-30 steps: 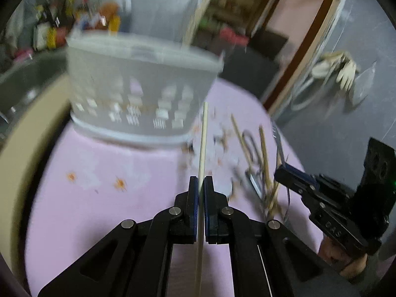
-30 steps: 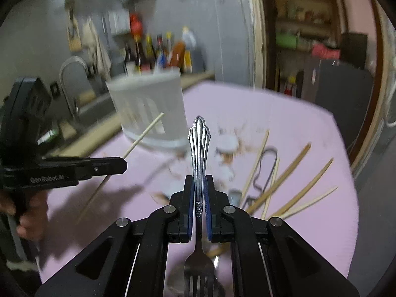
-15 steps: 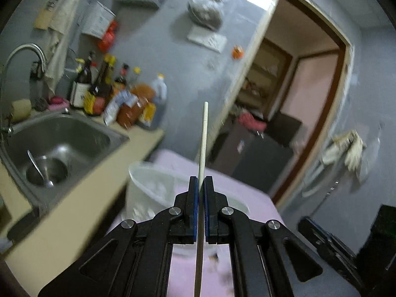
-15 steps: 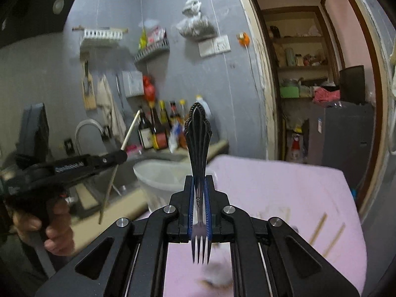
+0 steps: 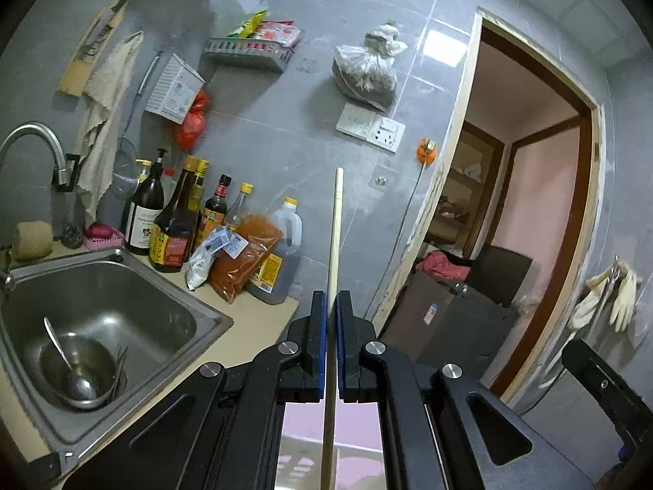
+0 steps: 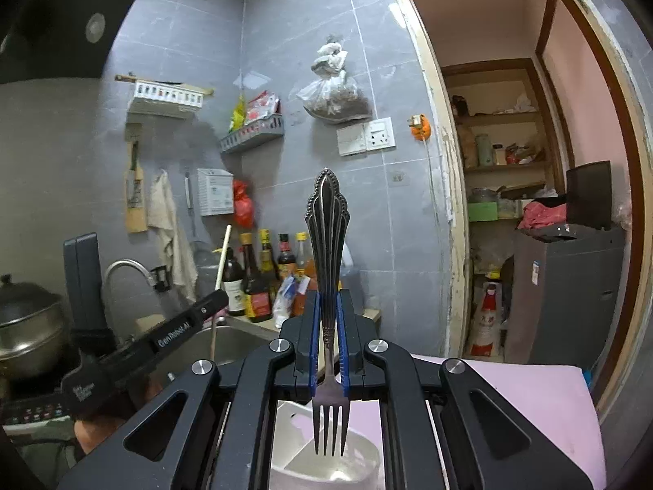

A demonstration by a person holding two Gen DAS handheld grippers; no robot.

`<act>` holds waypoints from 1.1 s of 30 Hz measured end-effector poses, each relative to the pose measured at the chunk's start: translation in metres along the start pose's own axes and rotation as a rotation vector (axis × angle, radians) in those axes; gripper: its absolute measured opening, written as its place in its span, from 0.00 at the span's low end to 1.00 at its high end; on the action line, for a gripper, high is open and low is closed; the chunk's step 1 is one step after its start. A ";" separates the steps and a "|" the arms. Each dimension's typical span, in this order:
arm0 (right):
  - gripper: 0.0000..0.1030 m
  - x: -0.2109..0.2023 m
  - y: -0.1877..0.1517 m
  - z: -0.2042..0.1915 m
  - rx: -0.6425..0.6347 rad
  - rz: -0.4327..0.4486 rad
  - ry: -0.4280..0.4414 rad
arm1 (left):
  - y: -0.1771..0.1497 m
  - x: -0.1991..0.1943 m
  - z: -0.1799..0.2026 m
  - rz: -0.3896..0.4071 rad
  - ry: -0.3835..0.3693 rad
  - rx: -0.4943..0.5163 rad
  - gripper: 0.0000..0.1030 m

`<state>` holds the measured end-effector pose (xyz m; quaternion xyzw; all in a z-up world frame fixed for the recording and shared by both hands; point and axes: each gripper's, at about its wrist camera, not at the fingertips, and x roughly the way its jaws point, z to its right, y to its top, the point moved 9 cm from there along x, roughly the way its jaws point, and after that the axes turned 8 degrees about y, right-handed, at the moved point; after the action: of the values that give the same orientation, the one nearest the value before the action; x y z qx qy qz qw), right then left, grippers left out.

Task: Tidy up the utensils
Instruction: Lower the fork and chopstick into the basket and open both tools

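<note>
The right tongs (image 6: 328, 318) are pinching a dark metal fork (image 6: 326, 253) at its neck – ornate scalloped handle pointing up, four tines hanging down over the open mouth of a white plastic utensil holder (image 6: 359, 465), which is sitting on the pink-covered worktop (image 6: 543, 400). The left tongs (image 5: 331, 314) are pressing together on a pale wooden chopstick (image 5: 335, 228), which is standing nearly upright – its tip rising before the grey tiled wall (image 5: 294, 130), its lower end passing down between the pads.
</note>
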<state>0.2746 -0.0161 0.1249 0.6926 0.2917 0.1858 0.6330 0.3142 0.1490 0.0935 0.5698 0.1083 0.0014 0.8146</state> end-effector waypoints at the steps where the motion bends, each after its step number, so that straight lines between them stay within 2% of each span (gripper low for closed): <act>1: 0.06 0.005 -0.005 0.001 -0.005 0.000 -0.013 | -0.003 0.004 0.000 0.001 0.000 0.010 0.02; 8: 0.06 0.028 -0.041 0.010 -0.056 -0.035 -0.057 | -0.022 0.018 -0.004 0.034 0.036 0.004 0.02; 17: 0.06 0.032 -0.073 0.014 -0.023 -0.106 -0.024 | -0.052 0.013 0.000 0.005 0.044 0.012 0.02; 22: 0.07 0.033 -0.089 0.020 0.033 -0.170 -0.015 | -0.064 0.000 0.002 -0.006 0.100 0.070 0.03; 26: 0.08 0.035 -0.100 0.020 0.060 -0.215 0.002 | -0.080 0.001 0.003 -0.086 0.089 0.087 0.03; 33: 0.12 0.030 -0.102 0.017 0.078 -0.229 0.024 | -0.095 -0.006 -0.003 -0.197 0.088 0.082 0.04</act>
<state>0.2904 -0.0071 0.0191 0.6764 0.3836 0.1092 0.6193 0.2964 0.1177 0.0050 0.5886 0.1993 -0.0581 0.7813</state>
